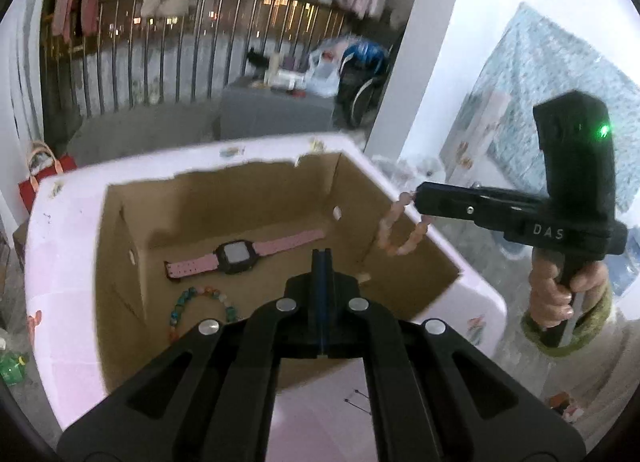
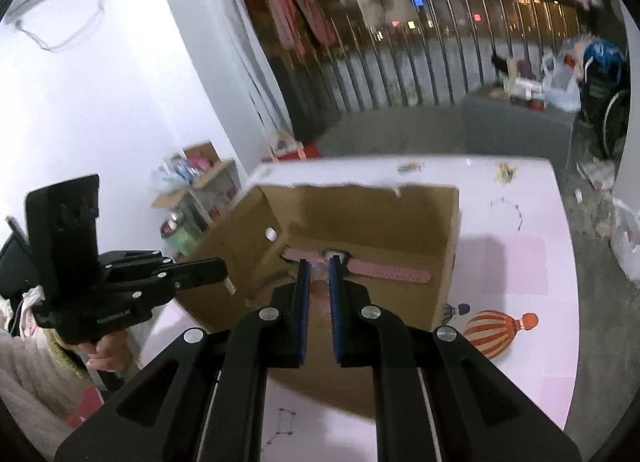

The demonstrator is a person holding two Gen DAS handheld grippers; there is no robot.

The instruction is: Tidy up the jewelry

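Right gripper [image 1: 416, 197], fingers pinching a pink bead bracelet [image 1: 400, 232] above the cardboard box [image 1: 120, 262] for deposit; left gripper [image 1: 322, 258] clenched, empty.

Both wrist views are fisheye frames with dark vignetted corners and strongly bowed lines toward the rim, as in the curved railing [image 1: 192, 73]. Indoor light is cool and uneven: the white wall [image 2: 100, 101] and the pink bench [image 2: 520, 242] are overexposed to near white, while the balcony beyond is dim, with small points of night light. The cardboard box [image 1: 240, 213] casts a soft shadow on its own floor. Motion blur smears hanging clothes [image 2: 296, 9] and background clutter; a green indicator lamp [image 1: 604, 129] flares.
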